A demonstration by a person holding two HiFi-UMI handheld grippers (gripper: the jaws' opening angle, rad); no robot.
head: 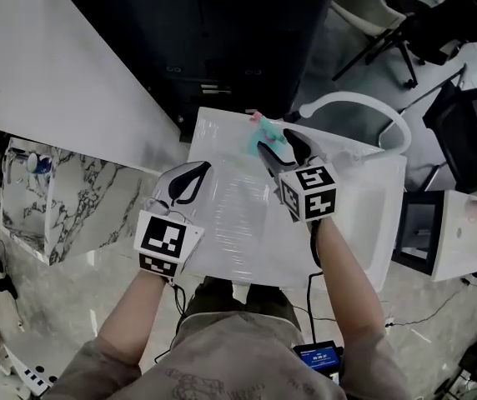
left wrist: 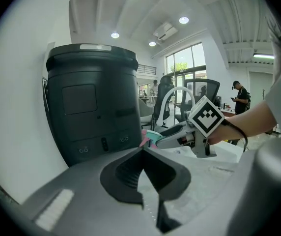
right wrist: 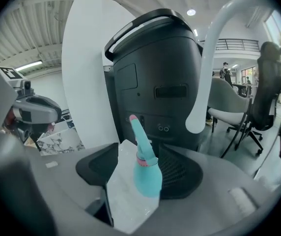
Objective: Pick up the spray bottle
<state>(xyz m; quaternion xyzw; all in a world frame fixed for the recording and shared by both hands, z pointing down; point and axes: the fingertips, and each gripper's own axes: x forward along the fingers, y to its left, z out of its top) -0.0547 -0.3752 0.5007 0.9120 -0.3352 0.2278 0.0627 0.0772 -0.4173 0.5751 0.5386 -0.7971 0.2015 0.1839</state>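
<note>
A teal spray bottle [head: 268, 137] with a pink nozzle stands upright near the far edge of the white table [head: 355, 215]. My right gripper [head: 278, 145] is open around it. In the right gripper view the bottle [right wrist: 146, 170] rests against the right pad, and a gap of bare table separates it from the left pad [right wrist: 97, 167]. My left gripper [head: 200, 171] hovers over the table's left edge, shut and empty, with its tips meeting [left wrist: 141, 152]. From that side I see the bottle's top [left wrist: 149, 137] and the right gripper [left wrist: 174, 134] reaching toward it.
A large black machine [head: 213, 32] stands right behind the table's far edge. A white curved tube [head: 364, 105] arches at the far right corner. Office chairs [head: 389, 15] are beyond it, a white panel [head: 47, 65] and a marble-patterned block [head: 80, 198] to the left.
</note>
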